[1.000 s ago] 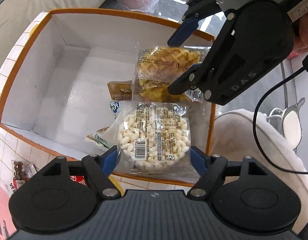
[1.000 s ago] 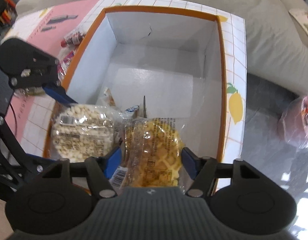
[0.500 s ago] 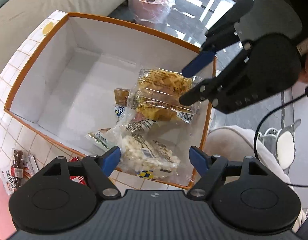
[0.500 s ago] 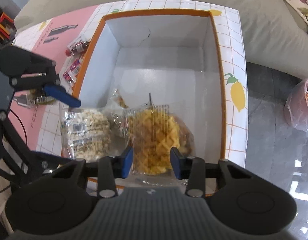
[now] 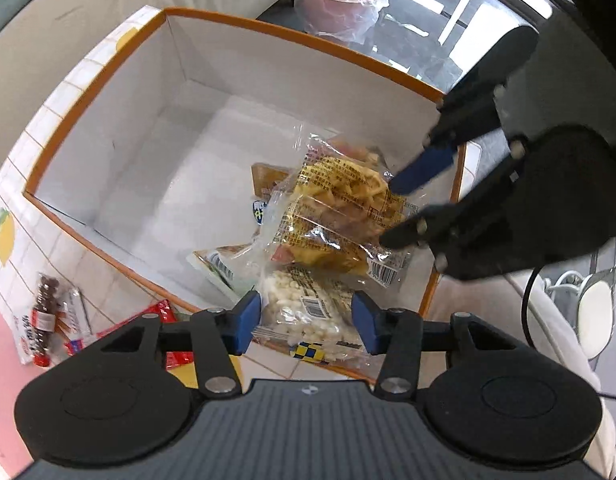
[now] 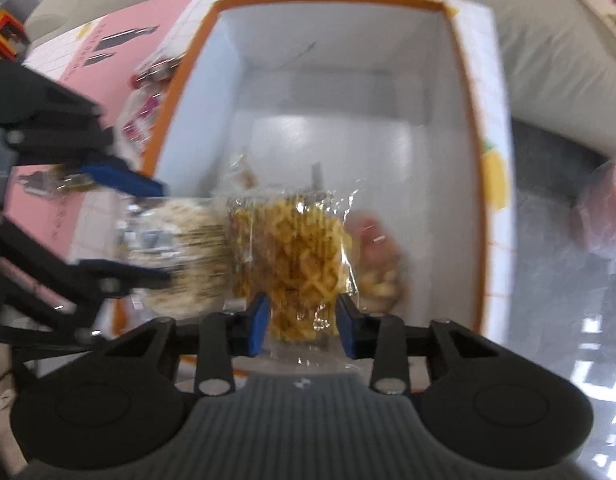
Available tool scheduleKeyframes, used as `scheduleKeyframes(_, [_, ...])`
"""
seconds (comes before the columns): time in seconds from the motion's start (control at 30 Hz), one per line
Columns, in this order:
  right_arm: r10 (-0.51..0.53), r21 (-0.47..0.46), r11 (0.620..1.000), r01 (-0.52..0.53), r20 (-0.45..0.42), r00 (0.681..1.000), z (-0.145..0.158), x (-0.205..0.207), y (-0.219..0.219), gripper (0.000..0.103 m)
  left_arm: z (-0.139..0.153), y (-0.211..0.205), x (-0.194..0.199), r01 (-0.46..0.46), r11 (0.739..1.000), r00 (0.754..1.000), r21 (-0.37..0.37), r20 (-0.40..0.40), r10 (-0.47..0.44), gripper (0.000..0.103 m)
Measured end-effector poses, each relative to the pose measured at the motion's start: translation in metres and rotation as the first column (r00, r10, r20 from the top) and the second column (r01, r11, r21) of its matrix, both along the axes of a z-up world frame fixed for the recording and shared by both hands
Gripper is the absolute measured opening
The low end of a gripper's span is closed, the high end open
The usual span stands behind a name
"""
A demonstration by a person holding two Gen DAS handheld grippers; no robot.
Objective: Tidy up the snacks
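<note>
Yellow snack bag and white snack bag, both over the box

The right gripper (image 6: 301,318) has just squeezed onto the yellow snack bag (image 6: 295,248). The left gripper (image 5: 305,318) has just closed around the white snack bag (image 5: 303,312), at the near right corner of the box (image 5: 308,40).

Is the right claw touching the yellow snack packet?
Touching. In the right wrist view the right claw has just been closing, and both blue fingers press the yellow snack packet between them.
</note>
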State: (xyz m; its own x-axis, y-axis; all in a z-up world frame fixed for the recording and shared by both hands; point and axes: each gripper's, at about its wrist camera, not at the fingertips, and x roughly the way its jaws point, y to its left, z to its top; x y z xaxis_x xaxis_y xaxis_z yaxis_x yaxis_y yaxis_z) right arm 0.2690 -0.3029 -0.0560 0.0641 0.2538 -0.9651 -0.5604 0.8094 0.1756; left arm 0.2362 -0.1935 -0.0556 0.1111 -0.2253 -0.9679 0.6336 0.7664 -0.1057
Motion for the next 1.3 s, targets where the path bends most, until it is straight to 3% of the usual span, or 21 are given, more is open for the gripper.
scheduleKeyframes(0.2, [-0.012, -0.016, 1.000, 0.012, -0.001, 1.000, 0.004, 0.000, -0.006, 0.034, -0.005, 0.012, 0.006, -0.049, 0.993, 0.995, -0.106, -0.088, 0.040, 0.057])
scheduleKeyframes(0.27, [-0.036, -0.021, 0.999, 0.036, 0.005, 0.999, 0.006, 0.003, -0.009, 0.035, -0.009, 0.009, 0.006, -0.060, 0.993, 0.994, -0.103, -0.093, 0.051, 0.057])
scheduleKeyframes(0.43, [-0.054, -0.019, 0.998, 0.054, 0.005, 0.999, 0.005, 0.001, -0.009, 0.035, -0.007, 0.010, 0.001, -0.091, 0.992, 0.995, -0.090, -0.044, 0.088, 0.058])
scheduleKeyframes(0.63, [-0.056, 0.042, 0.998, 0.055, 0.020, 0.998, 0.018, -0.009, -0.016, 0.035, 0.040, 0.046, -0.019, -0.164, 0.957, 0.983, -0.238, 0.045, 0.179, 0.073])
scheduleKeyframes(0.73, [-0.076, 0.103, 0.992, 0.073, 0.025, 0.997, 0.025, -0.016, -0.012, 0.035, 0.059, 0.065, -0.034, -0.201, 0.929, 0.968, -0.311, 0.081, 0.237, 0.075])
scheduleKeyframes(0.87, [-0.096, 0.166, 0.982, 0.093, 0.007, 0.995, 0.019, -0.028, 0.003, 0.036, 0.070, 0.093, -0.056, -0.262, 0.912, 0.938, -0.316, 0.136, 0.317, 0.076])
scheduleKeyframes(1.0, [-0.107, 0.095, 0.990, 0.106, 0.007, 0.994, -0.001, -0.030, 0.017, 0.034, 0.067, 0.124, -0.074, -0.333, 0.886, 0.912, -0.323, 0.129, 0.390, 0.076])
scheduleKeyframes(1.13, [-0.161, 0.071, 0.984, 0.164, -0.047, 0.986, -0.018, -0.025, 0.021, 0.032, 0.062, 0.152, -0.088, -0.404, 0.860, 0.878, -0.310, 0.134, 0.461, 0.076])
scheduleKeyframes(1.2, [-0.181, 0.053, 0.982, 0.184, -0.053, 0.982, -0.023, -0.023, 0.026, 0.025, 0.062, 0.166, -0.094, -0.435, 0.846, 0.862, -0.307, 0.128, 0.490, 0.076])
scheduleKeyframes(1.3, [-0.213, 0.027, 0.976, 0.215, -0.053, 0.976, -0.026, -0.022, 0.034, 0.025, 0.060, 0.187, -0.104, -0.480, 0.820, 0.838, -0.310, 0.114, 0.534, 0.076])
